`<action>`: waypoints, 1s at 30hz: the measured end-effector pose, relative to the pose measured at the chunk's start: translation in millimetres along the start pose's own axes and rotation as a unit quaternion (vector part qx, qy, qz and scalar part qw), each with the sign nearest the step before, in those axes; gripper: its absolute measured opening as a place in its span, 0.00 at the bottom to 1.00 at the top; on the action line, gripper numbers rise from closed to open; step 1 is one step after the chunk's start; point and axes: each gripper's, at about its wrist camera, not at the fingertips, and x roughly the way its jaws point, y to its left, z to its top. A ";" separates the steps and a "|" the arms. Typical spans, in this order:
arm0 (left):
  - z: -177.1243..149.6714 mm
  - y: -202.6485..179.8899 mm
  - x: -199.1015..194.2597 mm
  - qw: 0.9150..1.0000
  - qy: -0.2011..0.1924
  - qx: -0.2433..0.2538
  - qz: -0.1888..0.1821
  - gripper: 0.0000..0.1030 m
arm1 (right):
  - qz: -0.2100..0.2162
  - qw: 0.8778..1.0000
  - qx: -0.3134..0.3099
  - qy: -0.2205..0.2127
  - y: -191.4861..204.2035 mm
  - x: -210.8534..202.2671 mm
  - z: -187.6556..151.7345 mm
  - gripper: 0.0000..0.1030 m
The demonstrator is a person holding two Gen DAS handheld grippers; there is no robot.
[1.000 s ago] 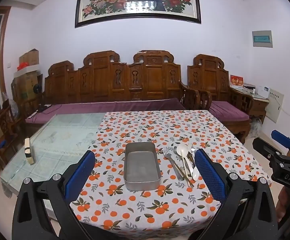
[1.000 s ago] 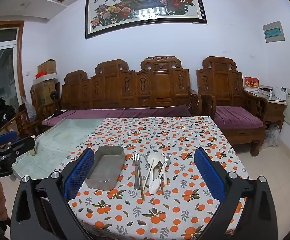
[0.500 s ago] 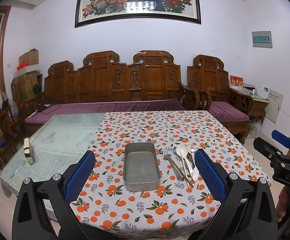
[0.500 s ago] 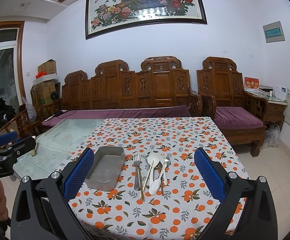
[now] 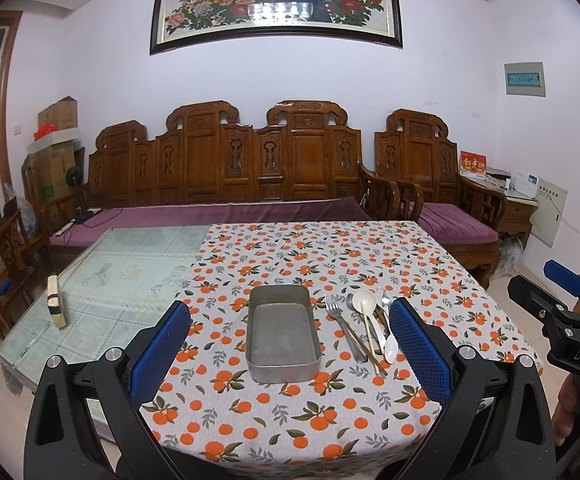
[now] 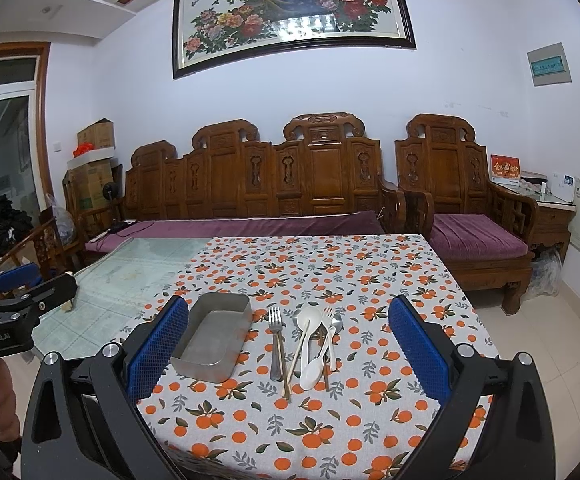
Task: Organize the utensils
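The bench [image 5: 330, 432] carried a metal tray [image 5: 283, 338] with the utensils [image 5: 364, 330] lying just to its right. Both the left claw [image 5: 288, 352] and right claw [image 6: 288, 350] hung wide open near the bench's near edge, holding nothing.

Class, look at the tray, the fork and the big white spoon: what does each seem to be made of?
Tray: likely steel or aluminium, dull grey brushed sheen. Fork: probably stainless steel, shinier silver. White spoon: apparently plastic, matte and opaque, though ceramic can't be excluded.
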 end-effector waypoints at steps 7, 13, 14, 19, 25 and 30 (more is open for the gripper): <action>0.1 0.9 2.9 1.000 -0.001 -0.001 -0.001 0.94 | 0.000 1.000 0.000 0.000 0.7 -0.4 1.7 0.97; 3.1 -4.9 2.8 1.000 -0.003 -0.001 -0.002 0.94 | -0.001 1.000 -0.003 -0.001 2.9 -1.4 3.1 0.97; 3.6 -6.1 2.9 1.000 -0.003 -0.001 -0.002 0.94 | -0.001 1.000 -0.003 -0.001 3.4 -1.0 2.9 0.97; 1.0 -1.2 2.5 1.000 -0.005 0.000 -0.004 0.94 | 0.000 1.000 -0.003 -0.001 4.1 -1.4 3.6 0.97; 0.7 2.2 0.9 1.000 -0.006 -0.001 -0.006 0.94 | 0.002 1.000 -0.003 -0.003 5.1 -3.4 5.7 0.97; 1.6 2.4 1.6 1.000 -0.006 0.000 -0.007 0.94 | 0.001 1.000 -0.004 -0.004 5.4 -3.8 6.3 0.97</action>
